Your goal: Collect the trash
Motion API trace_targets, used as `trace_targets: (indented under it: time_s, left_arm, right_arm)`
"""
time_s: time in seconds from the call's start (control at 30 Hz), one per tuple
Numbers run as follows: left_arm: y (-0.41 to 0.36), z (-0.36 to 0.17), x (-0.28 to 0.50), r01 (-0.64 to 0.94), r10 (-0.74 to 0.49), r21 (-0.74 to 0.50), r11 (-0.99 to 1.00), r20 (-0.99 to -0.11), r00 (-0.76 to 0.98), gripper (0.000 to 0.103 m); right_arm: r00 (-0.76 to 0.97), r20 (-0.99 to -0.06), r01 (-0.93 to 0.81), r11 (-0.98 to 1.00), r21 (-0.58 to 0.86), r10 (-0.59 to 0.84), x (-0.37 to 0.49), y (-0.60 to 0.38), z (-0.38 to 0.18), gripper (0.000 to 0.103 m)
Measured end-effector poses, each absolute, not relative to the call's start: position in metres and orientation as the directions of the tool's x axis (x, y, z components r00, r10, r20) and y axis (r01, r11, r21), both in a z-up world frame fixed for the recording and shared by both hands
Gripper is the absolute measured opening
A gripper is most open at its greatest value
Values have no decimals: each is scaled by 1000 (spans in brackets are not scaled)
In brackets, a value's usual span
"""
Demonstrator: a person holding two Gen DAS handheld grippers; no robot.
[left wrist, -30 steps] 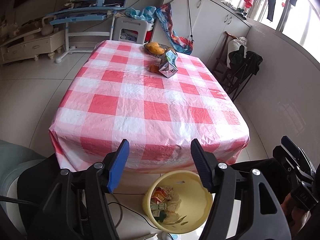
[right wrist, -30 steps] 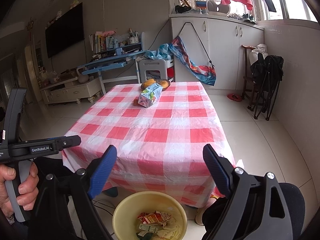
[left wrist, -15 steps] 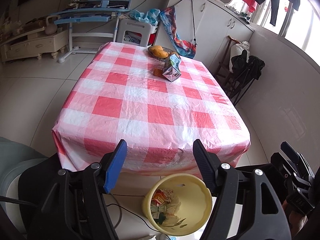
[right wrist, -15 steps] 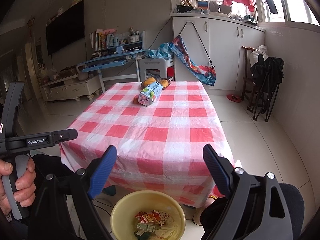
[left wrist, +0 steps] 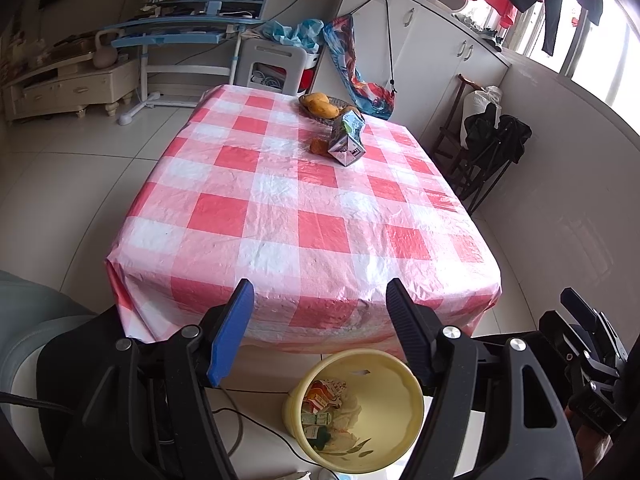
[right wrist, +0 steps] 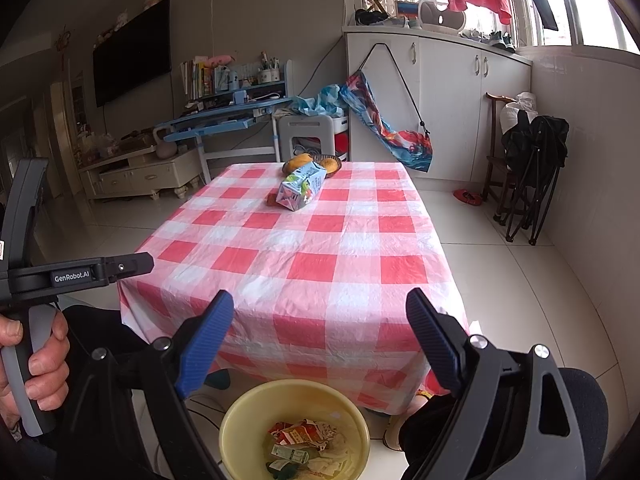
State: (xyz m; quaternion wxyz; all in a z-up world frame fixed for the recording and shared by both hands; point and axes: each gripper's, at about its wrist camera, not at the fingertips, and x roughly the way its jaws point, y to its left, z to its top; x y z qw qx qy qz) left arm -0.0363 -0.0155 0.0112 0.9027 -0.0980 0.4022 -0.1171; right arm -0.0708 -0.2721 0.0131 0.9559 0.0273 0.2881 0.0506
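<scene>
1. Below the near edge of the table (left wrist: 400, 240), on the floor, stands a yellow bin (left wrist: 400, 408) already holding several wrappers and small packets.
2. Left gripper (left wrist: 320, 308) hovers above the bin with its jaws parted and nothing between them — it holds no trash.
3. Right gripper (right wrist: 320, 320) hangs over the same bin (right wrist: 248, 412), jaws spread wide and likewise empty.
4. Far across the checked tablecloth lies a crumpled drink carton (left wrist: 347, 141) on its side, with a small orange scrap (left wrist: 319, 145) touching its left flank; a dish of yellow fruit (left wrist: 320, 105) sits just behind them.
5. Judged from this, a drop into the bin looks complete and the carton is the next piece to fetch.
6. The next move calls for a long reach over the table — jaws set across the carton's narrow sides, clear of the fruit dish.
</scene>
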Motion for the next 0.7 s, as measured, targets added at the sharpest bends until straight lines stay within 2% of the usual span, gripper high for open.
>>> trace_targets:
  time_s: [0.7]
  left_arm:
    - [2,14,-27,100,-278,-287,953,-695,663,66]
  right_arm:
    - [813,-562,-102,988,115,149,-58,-270,12,85]
